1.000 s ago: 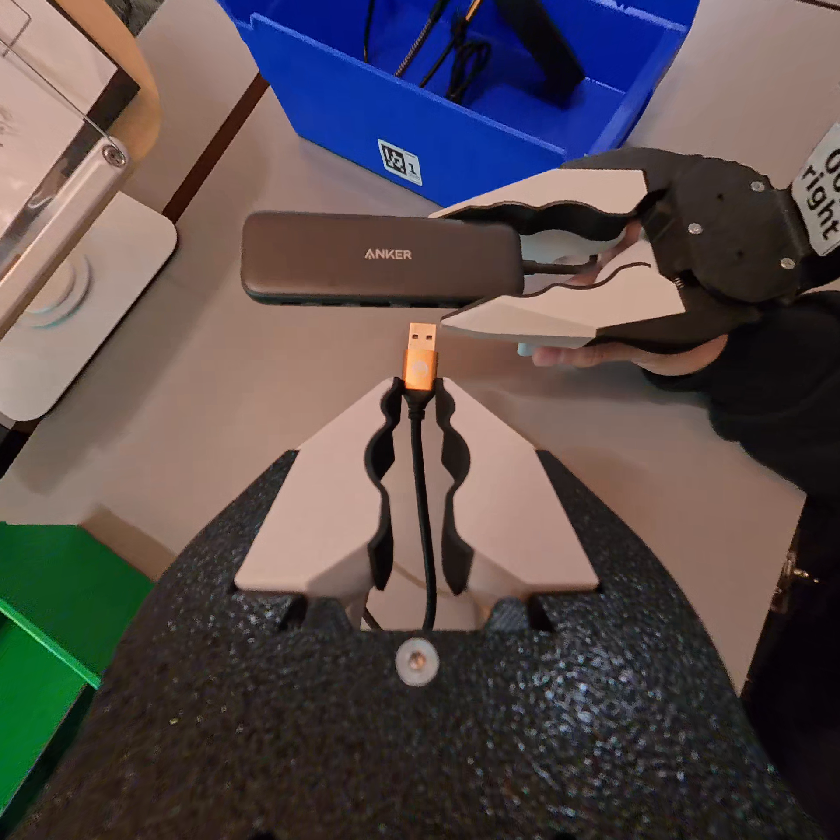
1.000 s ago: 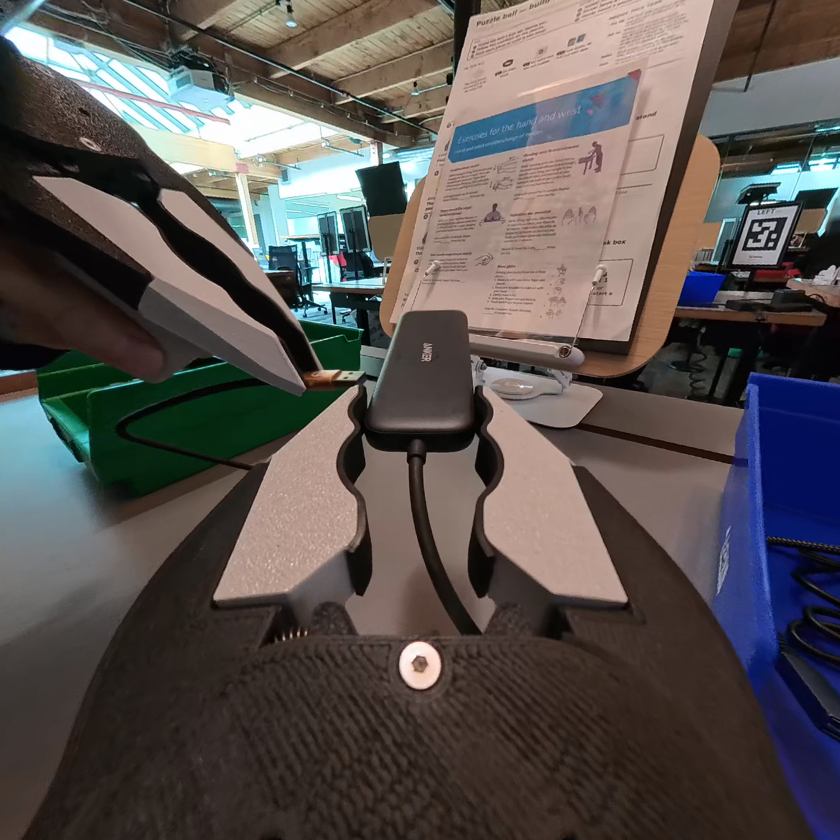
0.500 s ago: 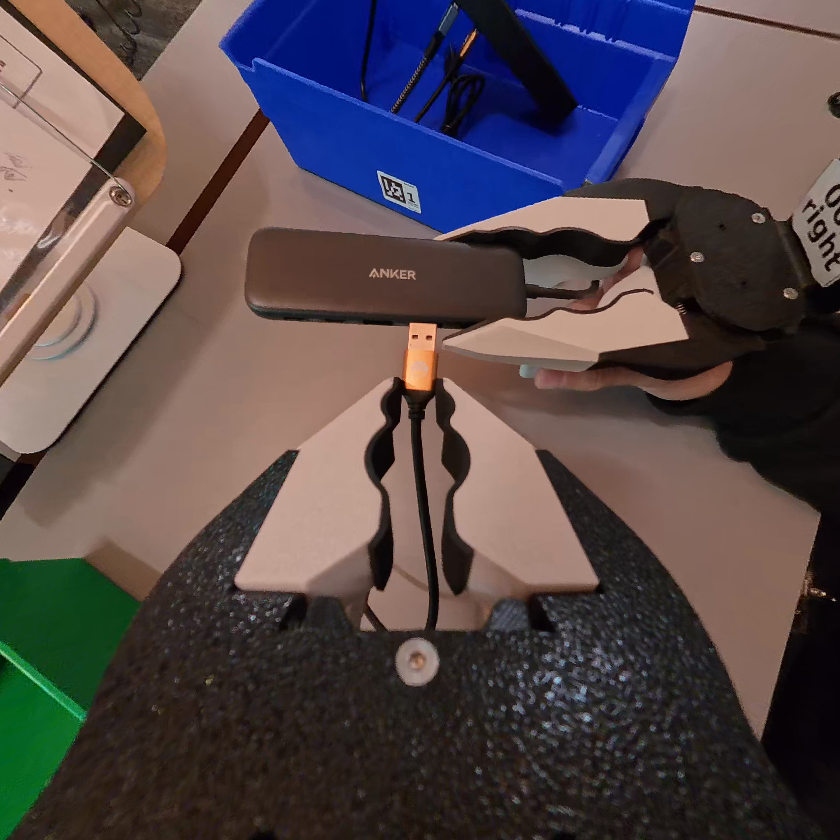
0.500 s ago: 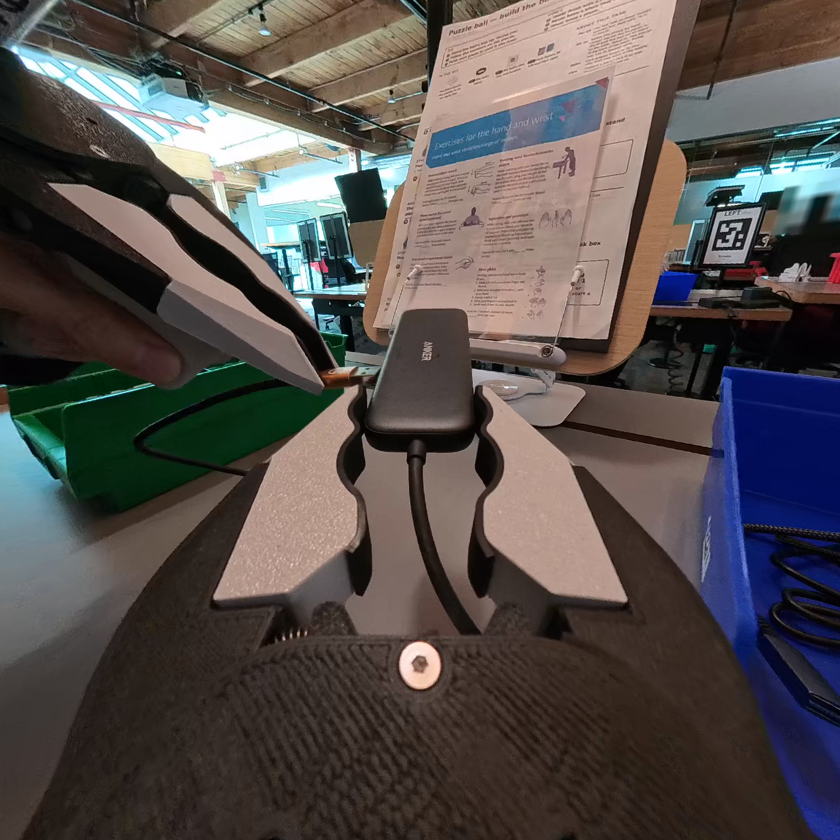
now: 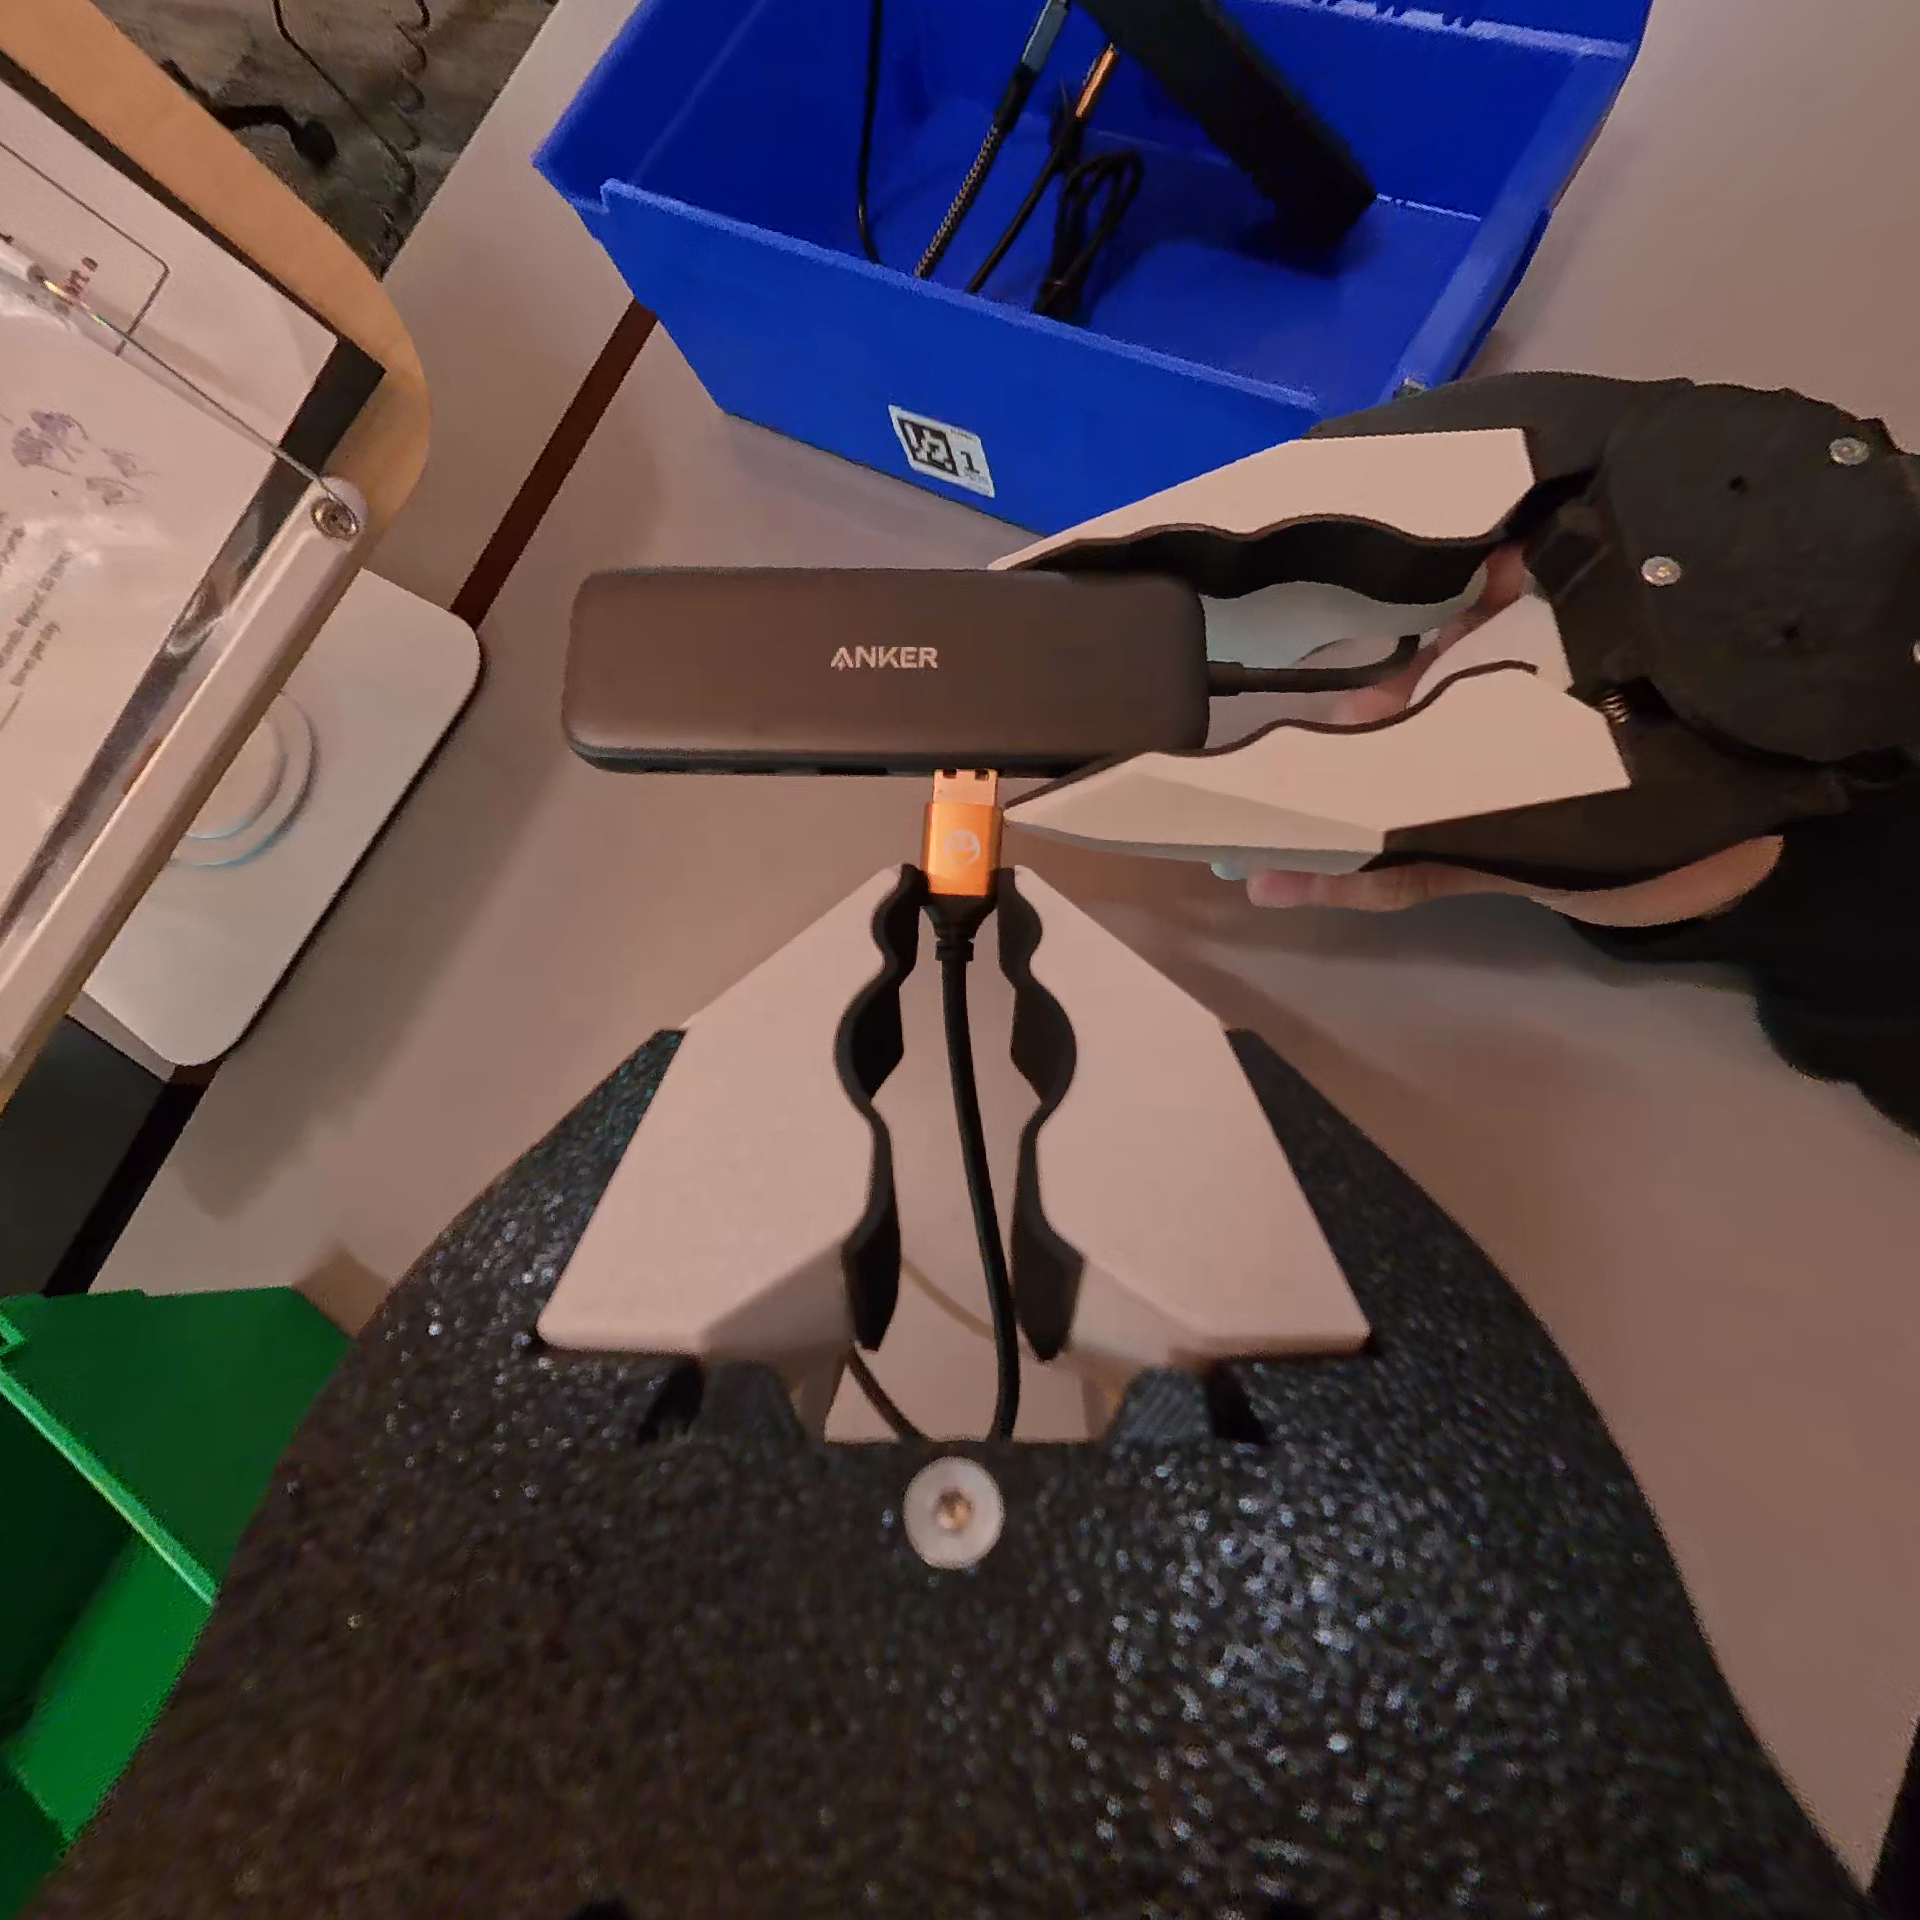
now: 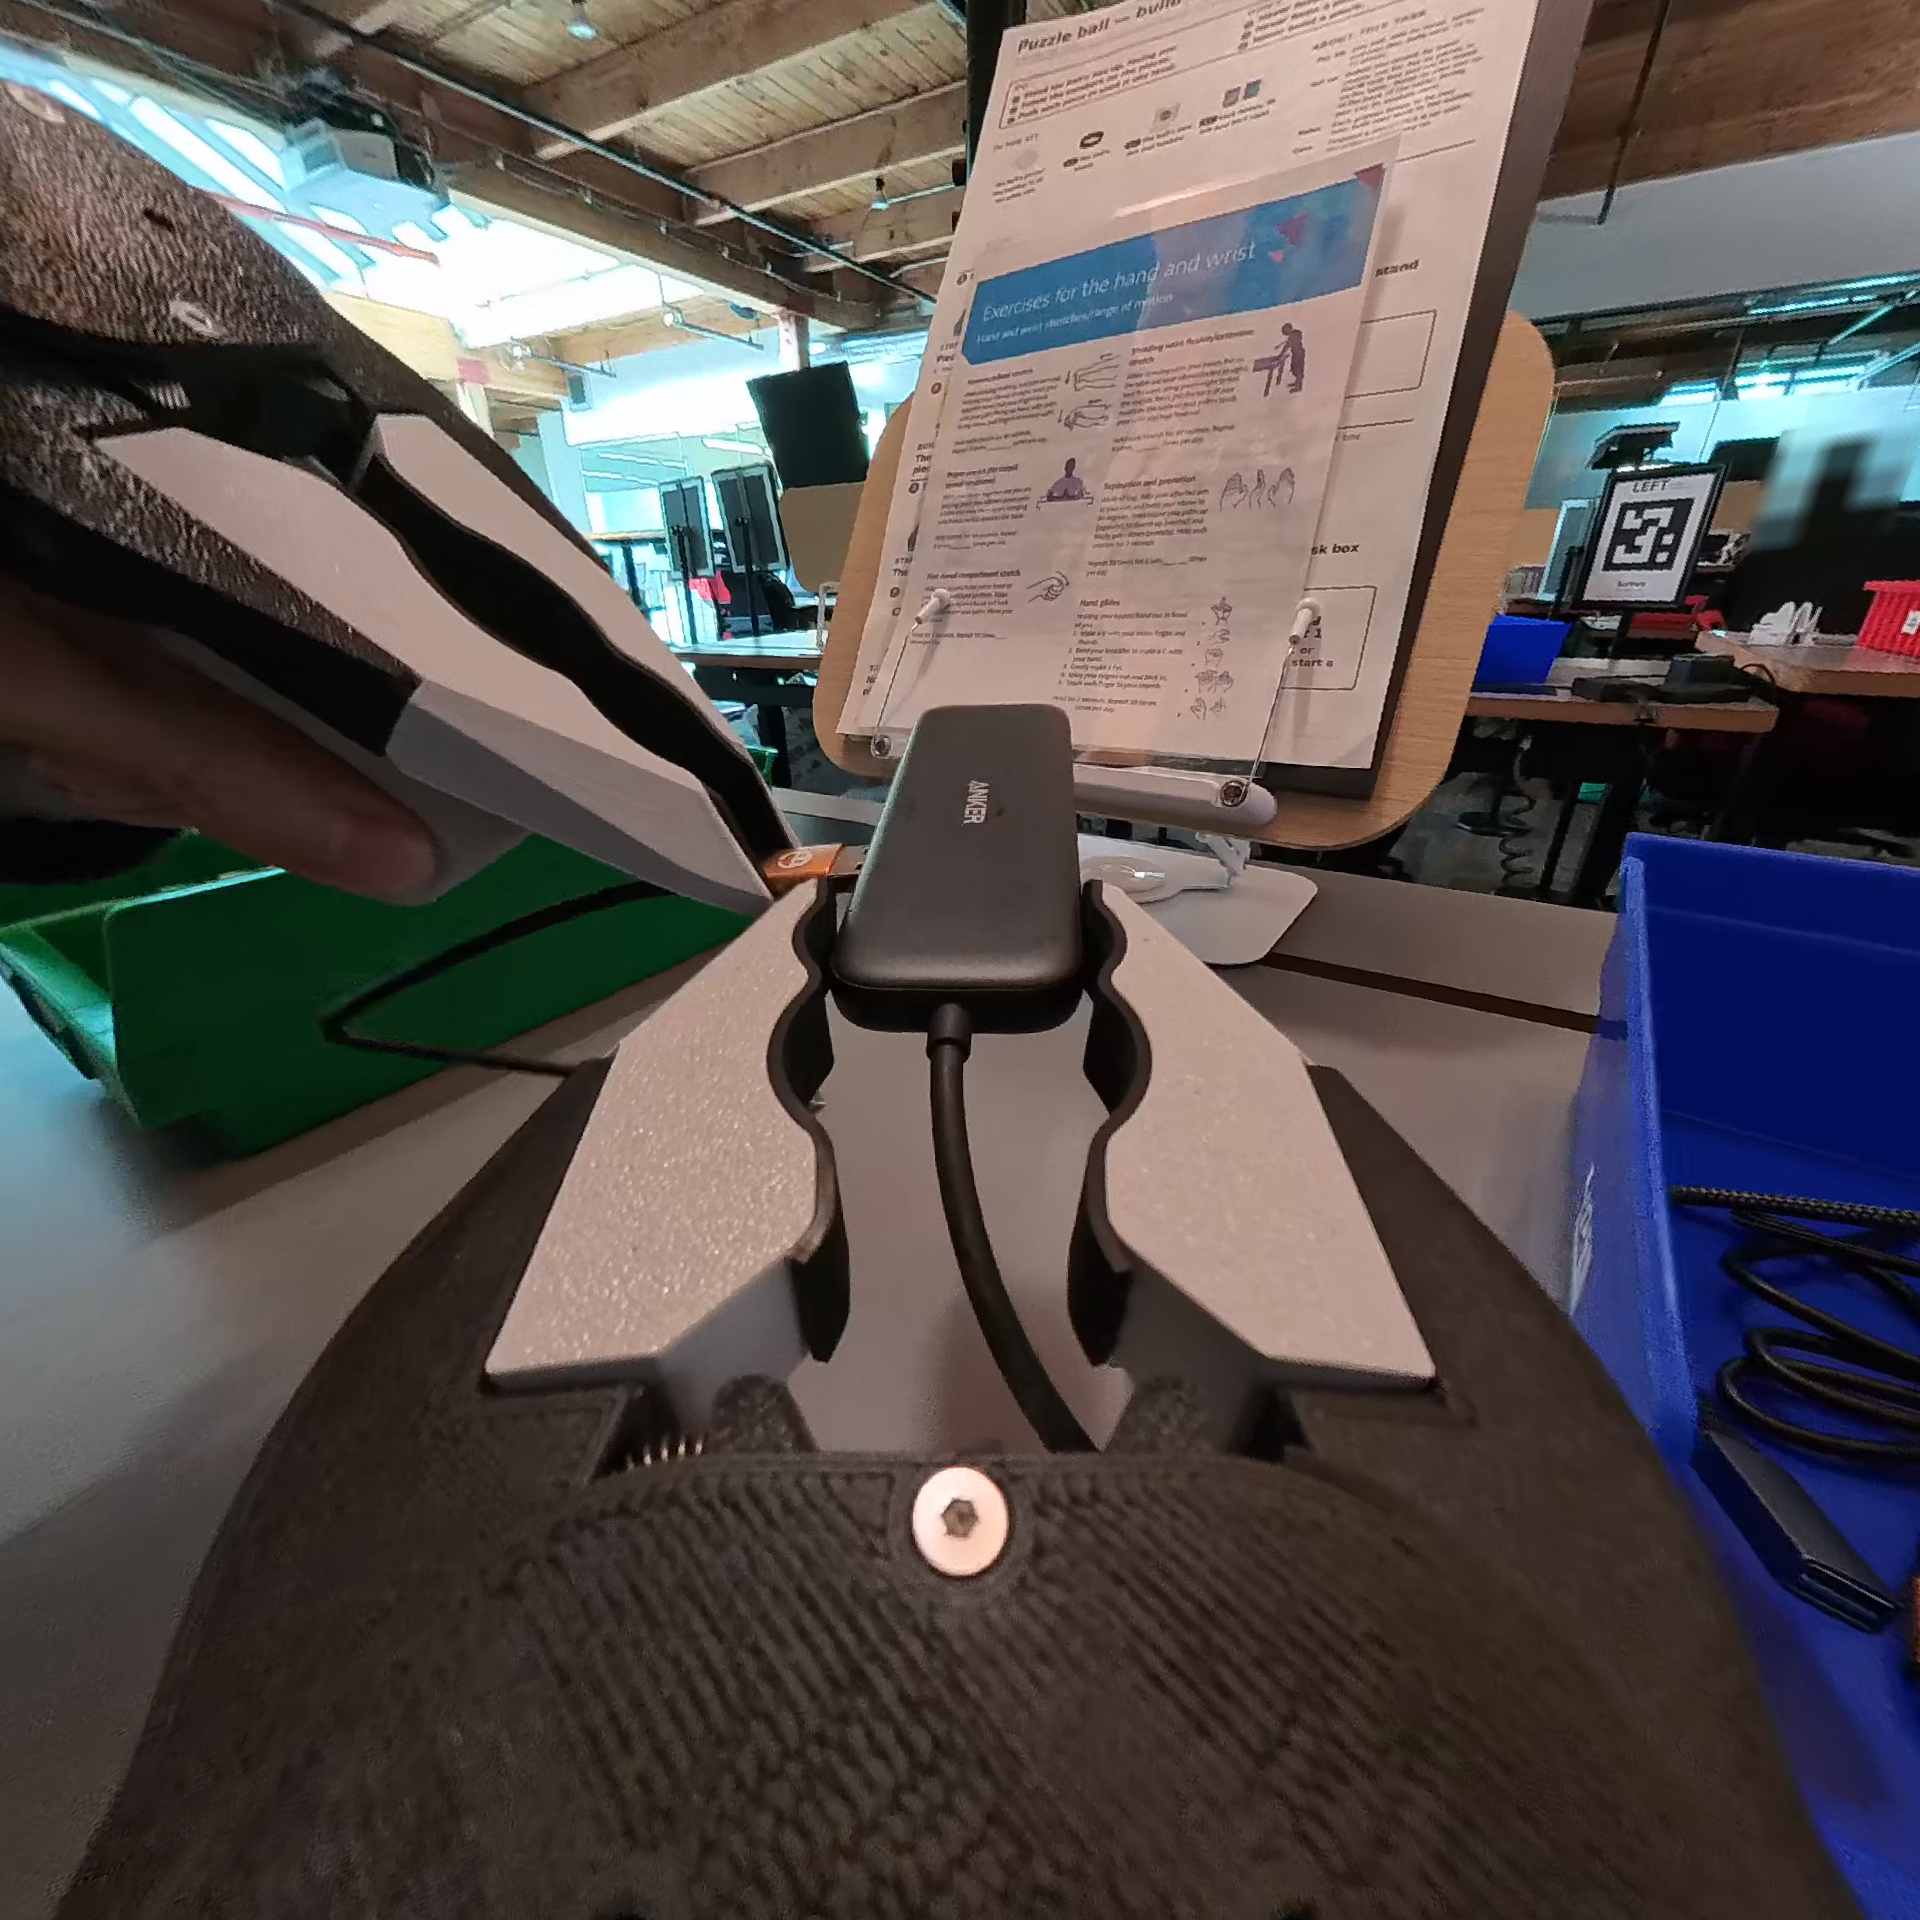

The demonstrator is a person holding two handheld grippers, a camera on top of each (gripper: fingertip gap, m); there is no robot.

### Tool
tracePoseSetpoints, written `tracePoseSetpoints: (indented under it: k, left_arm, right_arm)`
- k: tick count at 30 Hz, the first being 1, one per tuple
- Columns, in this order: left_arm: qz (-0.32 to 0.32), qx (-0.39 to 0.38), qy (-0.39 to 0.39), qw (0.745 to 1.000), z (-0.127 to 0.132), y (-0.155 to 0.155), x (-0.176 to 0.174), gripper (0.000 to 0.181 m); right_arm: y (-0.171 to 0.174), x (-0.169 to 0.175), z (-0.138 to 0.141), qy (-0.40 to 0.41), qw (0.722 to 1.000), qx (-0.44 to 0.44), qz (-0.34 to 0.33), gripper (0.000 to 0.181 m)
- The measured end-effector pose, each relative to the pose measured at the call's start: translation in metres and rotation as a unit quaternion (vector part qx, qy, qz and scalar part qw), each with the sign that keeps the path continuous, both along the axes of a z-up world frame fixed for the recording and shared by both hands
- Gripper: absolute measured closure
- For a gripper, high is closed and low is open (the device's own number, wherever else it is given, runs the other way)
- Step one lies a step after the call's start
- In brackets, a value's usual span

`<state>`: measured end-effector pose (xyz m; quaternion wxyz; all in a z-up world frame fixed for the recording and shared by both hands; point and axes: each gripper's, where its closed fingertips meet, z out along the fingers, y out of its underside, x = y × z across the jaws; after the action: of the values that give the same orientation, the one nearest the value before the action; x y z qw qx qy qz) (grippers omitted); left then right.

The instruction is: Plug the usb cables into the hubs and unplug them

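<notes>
My left gripper [image 5: 958, 883] is shut on an orange USB plug [image 5: 962, 844] with a black cable [image 5: 971, 1122] running back between the fingers. The plug's metal tip sits partly inside the near side of a dark grey hub [image 5: 883, 665]. My right gripper [image 6: 956, 925] is shut on that hub [image 6: 961, 842] at its cable end and holds it level above the table. In the right wrist view the left gripper [image 6: 774, 873] comes in from the left with the orange plug [image 6: 810, 862] at the hub's side. In the left wrist view the right gripper [image 5: 1039, 681] comes in from the right.
A blue bin [image 5: 935, 343] with several cables and a dark hub stands beyond the hub. A document stand [image 6: 1195, 416] with printed sheets stands behind. A green bin [image 6: 312, 956] sits to the left on the grey table [image 5: 1455, 1091].
The orange plug has closed the gap to the hub: it was a little short of the side, and now its metal tip is partly inside a port. Both grippers stay shut.
</notes>
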<state>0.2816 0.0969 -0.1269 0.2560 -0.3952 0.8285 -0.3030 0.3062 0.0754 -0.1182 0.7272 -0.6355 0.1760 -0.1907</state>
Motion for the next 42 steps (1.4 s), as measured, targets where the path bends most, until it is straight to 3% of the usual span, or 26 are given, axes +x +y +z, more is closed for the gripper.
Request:
tracePoseSetpoints:
  k: [10, 14, 17, 20, 23, 26, 30, 35, 42]
  left_arm:
    - [-0.025, 0.018, -0.024, 0.999, 0.002, -0.002, 0.003, 0.169]
    - [-0.034, -0.012, -0.034, 0.999, 0.004, -0.008, 0.005, 0.168]
    - [-0.032, -0.050, -0.039, 0.997, 0.021, -0.004, -0.004, 0.161]
    - [0.017, -0.058, -0.068, 0.996, 0.053, 0.035, -0.021, 0.156]
    - [0.140, -0.027, -0.057, 0.988, 0.061, 0.117, -0.047, 0.151]
    - [0.234, 0.017, 0.029, 0.972, 0.027, 0.198, -0.081, 0.150]
    - [0.263, 0.024, 0.178, 0.948, -0.043, 0.255, -0.110, 0.151]
    - [0.230, -0.015, 0.252, 0.940, -0.102, 0.259, -0.095, 0.149]
    - [0.194, 0.035, 0.279, 0.940, -0.131, 0.264, -0.093, 0.155]
  right_arm:
    - [0.002, -0.004, -0.002, -0.008, 1.000, -0.017, 0.008, 0.135]
    - [-0.003, 0.000, 0.002, -0.017, 1.000, -0.011, 0.003, 0.135]
    - [-0.009, 0.005, 0.008, -0.006, 1.000, 0.019, -0.015, 0.136]
    - [-0.014, 0.010, 0.006, -0.001, 1.000, 0.017, -0.017, 0.136]
    - [-0.018, 0.013, 0.006, -0.001, 1.000, 0.016, -0.023, 0.136]
    - [-0.015, 0.011, 0.004, -0.002, 1.000, 0.011, -0.019, 0.136]
    - [-0.009, 0.006, 0.000, -0.006, 1.000, -0.001, -0.008, 0.135]
    - [-0.004, 0.003, -0.004, -0.009, 1.000, -0.012, 0.001, 0.136]
    - [-0.002, 0.001, -0.007, -0.008, 1.000, -0.016, 0.005, 0.136]
